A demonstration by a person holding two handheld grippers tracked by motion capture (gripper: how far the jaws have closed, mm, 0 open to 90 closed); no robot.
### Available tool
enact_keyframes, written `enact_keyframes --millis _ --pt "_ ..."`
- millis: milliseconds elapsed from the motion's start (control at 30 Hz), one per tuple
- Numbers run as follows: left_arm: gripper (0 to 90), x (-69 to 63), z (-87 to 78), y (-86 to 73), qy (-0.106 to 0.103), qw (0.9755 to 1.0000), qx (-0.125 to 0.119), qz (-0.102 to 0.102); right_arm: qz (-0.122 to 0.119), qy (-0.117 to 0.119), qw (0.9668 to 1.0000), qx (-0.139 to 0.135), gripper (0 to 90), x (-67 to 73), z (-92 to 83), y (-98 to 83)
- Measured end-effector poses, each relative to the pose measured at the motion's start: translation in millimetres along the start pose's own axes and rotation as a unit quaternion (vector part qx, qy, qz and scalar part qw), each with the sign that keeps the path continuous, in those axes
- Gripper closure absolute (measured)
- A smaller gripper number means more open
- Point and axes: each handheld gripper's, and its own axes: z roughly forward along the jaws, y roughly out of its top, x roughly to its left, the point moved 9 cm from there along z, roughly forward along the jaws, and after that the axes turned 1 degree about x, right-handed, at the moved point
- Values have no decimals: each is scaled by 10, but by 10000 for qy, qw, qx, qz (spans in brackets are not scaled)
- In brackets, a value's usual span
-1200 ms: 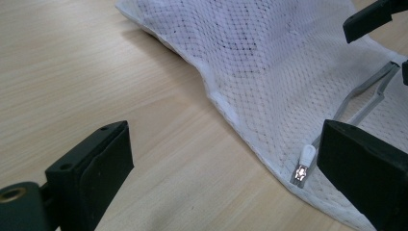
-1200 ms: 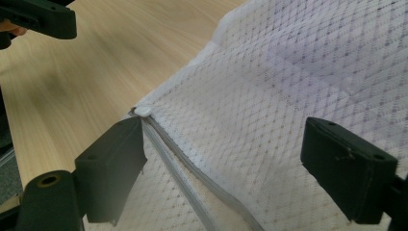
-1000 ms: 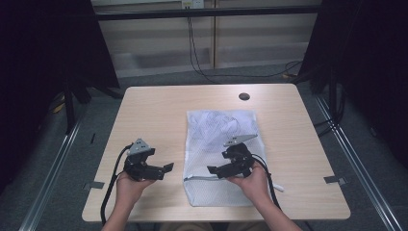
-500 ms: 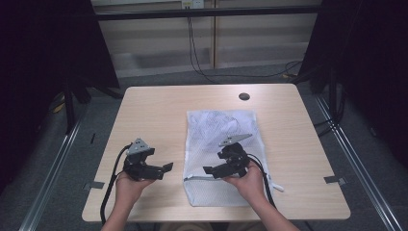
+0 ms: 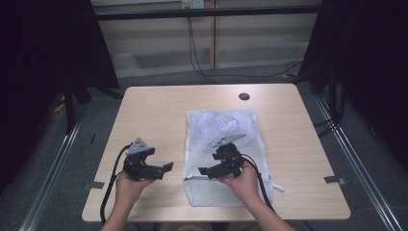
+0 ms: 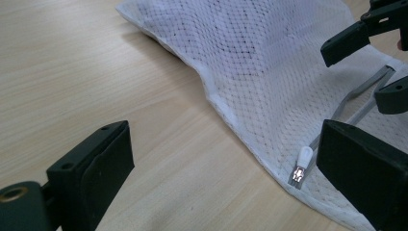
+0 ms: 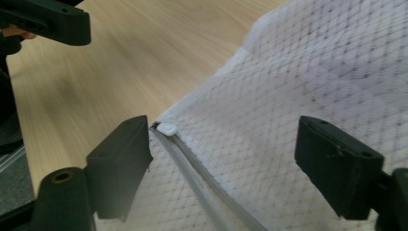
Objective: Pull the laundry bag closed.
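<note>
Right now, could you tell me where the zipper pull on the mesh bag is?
The zipper pull sits at the mesh bag's near-left corner, by the table's front edge, between the right gripper's open jaws.

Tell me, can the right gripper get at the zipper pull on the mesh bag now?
Probably yes: the right gripper, jaws open, hovers over the mesh bag, and the zipper pull lies uncovered just ahead, by one jaw.

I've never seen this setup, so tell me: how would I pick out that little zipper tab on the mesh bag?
Start at the wooden table and find the white mesh bag lying on it. Follow the grey zipper along the bag's near end to its left corner, in front of the right claw. There sits the zipper tab: small, white and smooth, unlike the netted fabric around it.
</note>
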Motion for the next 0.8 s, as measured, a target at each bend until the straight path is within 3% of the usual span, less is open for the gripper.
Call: enact_keyframes --millis 267,800 --pt "56 -1 3 -2 -10 10000 11 -6 76 231 9996 113 254 74 95 -7" --pt "57 1 0 -7 -2 10000 27 2 115 240 9993 254 278 134 195 -8"
